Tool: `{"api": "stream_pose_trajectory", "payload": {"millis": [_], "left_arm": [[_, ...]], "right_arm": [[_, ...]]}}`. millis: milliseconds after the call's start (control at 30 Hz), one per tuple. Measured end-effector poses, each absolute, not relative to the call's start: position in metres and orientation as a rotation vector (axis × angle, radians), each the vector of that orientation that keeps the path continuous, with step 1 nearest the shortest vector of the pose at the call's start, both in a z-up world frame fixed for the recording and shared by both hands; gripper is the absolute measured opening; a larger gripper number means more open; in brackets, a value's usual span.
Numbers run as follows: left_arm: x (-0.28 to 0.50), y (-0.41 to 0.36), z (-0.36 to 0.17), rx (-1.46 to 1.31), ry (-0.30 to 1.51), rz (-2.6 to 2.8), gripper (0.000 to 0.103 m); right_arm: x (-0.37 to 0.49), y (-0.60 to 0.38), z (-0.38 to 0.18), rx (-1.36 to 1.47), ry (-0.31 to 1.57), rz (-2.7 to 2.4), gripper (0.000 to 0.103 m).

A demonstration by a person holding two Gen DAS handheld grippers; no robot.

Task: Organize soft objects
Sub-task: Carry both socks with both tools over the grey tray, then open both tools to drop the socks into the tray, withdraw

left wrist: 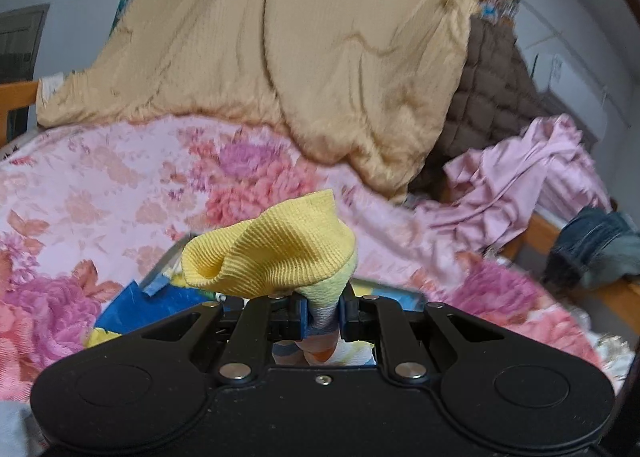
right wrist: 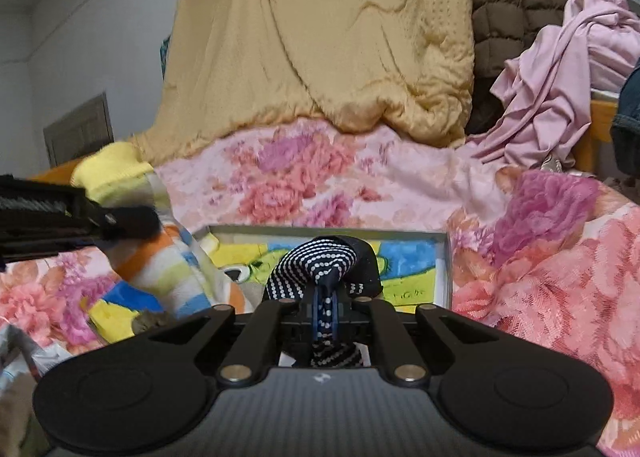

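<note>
My left gripper (left wrist: pixel 323 313) is shut on a yellow-cuffed striped sock (left wrist: pixel 276 253), whose cuff flares up above the jaws. In the right wrist view that same striped sock (right wrist: pixel 160 265) hangs from the left gripper (right wrist: pixel 132 223) at the left, with orange, white, green and blue bands. My right gripper (right wrist: pixel 325 309) is shut on a dark navy sock with white dots (right wrist: pixel 320 261), which folds over the jaws. Both hang above a shallow box (right wrist: pixel 446 257) with a bright cartoon picture inside, lying on the floral bedspread (right wrist: pixel 560 277).
A tan quilt (left wrist: pixel 300 49) is heaped at the back of the bed, with a brown quilted jacket (left wrist: pixel 492 89) beside it. Pink clothing (left wrist: pixel 528 177) and denim (left wrist: pixel 600 249) lie on the right by the wooden bed frame (left wrist: pixel 616 297). A blue piece (left wrist: pixel 140 309) sits by the box.
</note>
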State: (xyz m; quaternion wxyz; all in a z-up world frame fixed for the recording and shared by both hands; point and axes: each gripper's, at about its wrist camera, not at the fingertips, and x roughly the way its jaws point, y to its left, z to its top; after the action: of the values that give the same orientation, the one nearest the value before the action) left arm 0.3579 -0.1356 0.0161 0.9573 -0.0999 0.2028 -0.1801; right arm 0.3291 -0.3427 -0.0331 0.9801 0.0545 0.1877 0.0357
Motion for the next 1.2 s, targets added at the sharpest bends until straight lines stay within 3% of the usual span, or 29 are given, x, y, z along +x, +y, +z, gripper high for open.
{"api": "stream_pose_trajectory", "payload": {"millis": [200, 467, 767, 867, 1033, 1200], "left_arm": [[0.388, -0.145, -0.009, -0.17, 0.536, -0.289, 0.015], [0.41, -0.146, -0.027, -0.149, 0.672, -0.198, 0.019], [0.413, -0.148, -0.032, -0.125, 0.715, -0.172, 0.029], [0.414, -0.148, -0.033, -0.123, 0.723, -0.164, 0.037], [0.409, -0.145, -0.032, -0.133, 0.709, -0.144, 0.065], [0.398, -0.145, -0.027, -0.121, 0.679, -0.141, 0.075]], "right_arm": [[0.342, -0.34, -0.043, 0.079, 0.443, 0.086, 0.012], [0.345, -0.341, -0.049, 0.066, 0.499, 0.046, 0.042], [0.346, -0.35, -0.051, 0.105, 0.517, 0.025, 0.057], [0.347, -0.353, -0.051, 0.117, 0.52, 0.006, 0.061], [0.345, -0.359, -0.047, 0.145, 0.511, -0.013, 0.072], [0.339, -0.361, -0.039, 0.147, 0.476, -0.022, 0.08]]}}
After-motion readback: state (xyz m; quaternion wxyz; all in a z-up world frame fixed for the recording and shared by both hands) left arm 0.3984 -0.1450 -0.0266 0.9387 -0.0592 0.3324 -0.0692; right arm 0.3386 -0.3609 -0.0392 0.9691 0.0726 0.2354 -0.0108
